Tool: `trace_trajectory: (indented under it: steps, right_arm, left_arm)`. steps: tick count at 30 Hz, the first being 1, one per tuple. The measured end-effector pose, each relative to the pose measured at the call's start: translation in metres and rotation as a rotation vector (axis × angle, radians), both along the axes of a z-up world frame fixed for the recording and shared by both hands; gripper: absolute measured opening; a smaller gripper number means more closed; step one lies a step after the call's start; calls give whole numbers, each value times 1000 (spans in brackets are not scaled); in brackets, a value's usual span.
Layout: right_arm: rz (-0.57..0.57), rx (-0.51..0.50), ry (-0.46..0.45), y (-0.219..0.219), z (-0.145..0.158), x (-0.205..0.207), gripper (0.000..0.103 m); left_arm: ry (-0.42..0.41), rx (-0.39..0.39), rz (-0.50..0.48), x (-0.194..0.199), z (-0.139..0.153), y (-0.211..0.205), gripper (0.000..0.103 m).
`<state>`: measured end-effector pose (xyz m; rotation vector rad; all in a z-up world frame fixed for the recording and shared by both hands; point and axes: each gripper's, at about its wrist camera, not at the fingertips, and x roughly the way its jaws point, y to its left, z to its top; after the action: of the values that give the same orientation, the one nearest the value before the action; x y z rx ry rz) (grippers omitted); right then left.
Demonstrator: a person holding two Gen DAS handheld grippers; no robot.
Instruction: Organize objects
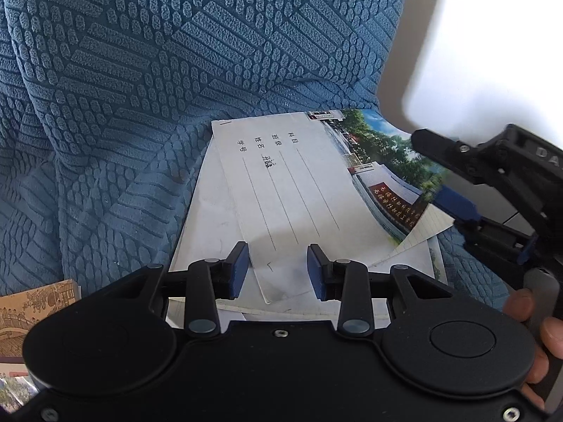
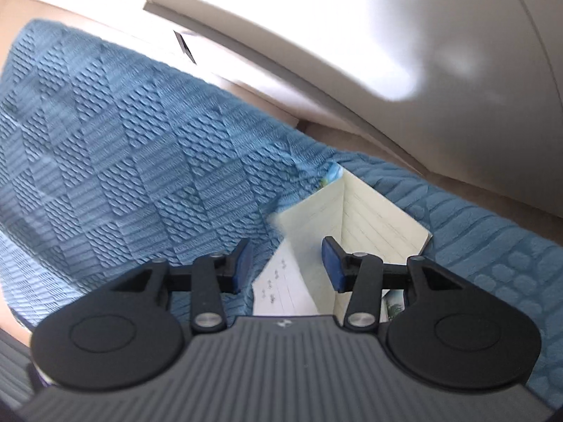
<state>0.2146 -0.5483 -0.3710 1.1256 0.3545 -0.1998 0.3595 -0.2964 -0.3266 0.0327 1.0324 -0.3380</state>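
A grey-white notebook (image 1: 299, 183), with ruled label lines and a photo of a building and trees along one side, lies on top of a loose pile of papers (image 1: 200, 239) on the blue sofa cover. My left gripper (image 1: 278, 270) hovers over the notebook's near corner, fingers apart and pressing on nothing. My right gripper (image 1: 440, 172) reaches in from the right and straddles the lifted edge of the photo cover. In the right wrist view the raised cover (image 2: 309, 218) and a lined page (image 2: 380, 218) stand between the fingers of the right gripper (image 2: 286, 263), which is open, its pads clear of the paper.
The blue textured sofa cover (image 1: 140, 88) rises as a backrest behind the pile. A brown illustrated booklet (image 1: 38, 302) lies at the lower left. A white cabinet (image 2: 387, 35) stands beyond the sofa's edge. A person's fingers (image 1: 520, 302) hold the right gripper's handle.
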Motion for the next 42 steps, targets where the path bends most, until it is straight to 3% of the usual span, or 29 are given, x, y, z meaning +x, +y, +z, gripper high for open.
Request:
trace_trajectory:
  steps: [2, 4, 6, 8, 11, 20, 25, 35, 42]
  right_arm:
    - [4, 22, 33, -2, -5, 6, 39]
    - [17, 4, 118, -1, -8, 13, 26]
    - [19, 15, 130, -1, -10, 14, 14]
    - [20, -65, 188, 3, -5, 16, 3]
    - [43, -159, 187, 11, 9, 16, 3]
    - [74, -144, 49, 11, 32, -7, 3]
    - [66, -147, 29, 7, 44, -23, 3]
    - [50, -51, 7, -2, 66, -63, 3]
    - [68, -103, 42, 6, 93, -99, 3]
  left_arm:
    - [-2, 0, 0, 0, 0, 0, 34]
    - [-1, 0, 1, 0, 0, 0, 34]
    - [3, -14, 12, 0, 0, 1, 34]
    - [23, -49, 34, 3, 3, 7, 34]
    - [29, -125, 109, 5, 10, 28, 42]
    - [213, -516, 279, -9, 2, 83, 60]
    - [284, -641, 303, -10, -12, 87, 64]
    - [360, -721, 288, -11, -25, 84, 71]
    - [329, -668, 258, -10, -18, 88, 73]
